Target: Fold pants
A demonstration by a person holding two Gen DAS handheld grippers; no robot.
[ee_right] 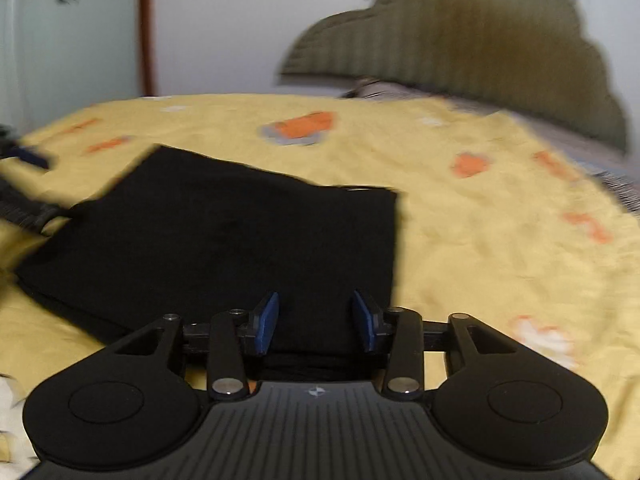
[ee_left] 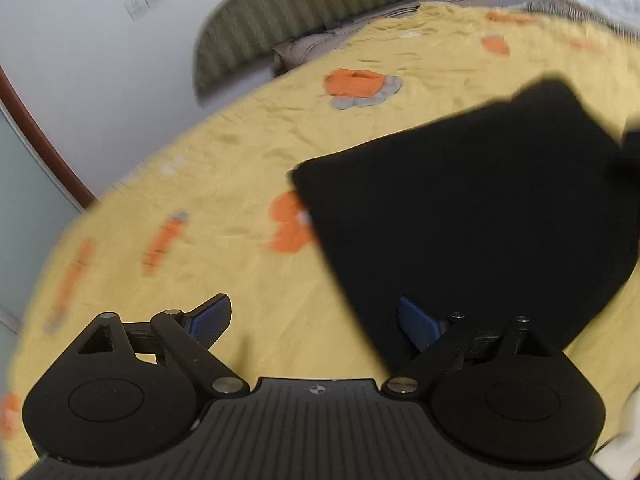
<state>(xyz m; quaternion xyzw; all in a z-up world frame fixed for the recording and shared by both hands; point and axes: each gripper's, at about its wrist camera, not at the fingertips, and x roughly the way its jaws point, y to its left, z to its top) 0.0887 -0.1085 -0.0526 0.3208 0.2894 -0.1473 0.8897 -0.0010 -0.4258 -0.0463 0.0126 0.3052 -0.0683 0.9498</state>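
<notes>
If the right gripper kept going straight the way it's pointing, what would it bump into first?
Most likely the folded black pants. The right gripper is open and points forward and down over their near edge, with nothing between the pads. How far above the cloth it is, I cannot tell.

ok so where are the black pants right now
Folded flat on the yellow bedsheet: the black pants lie ahead of the right gripper, right of the left gripper.
</notes>
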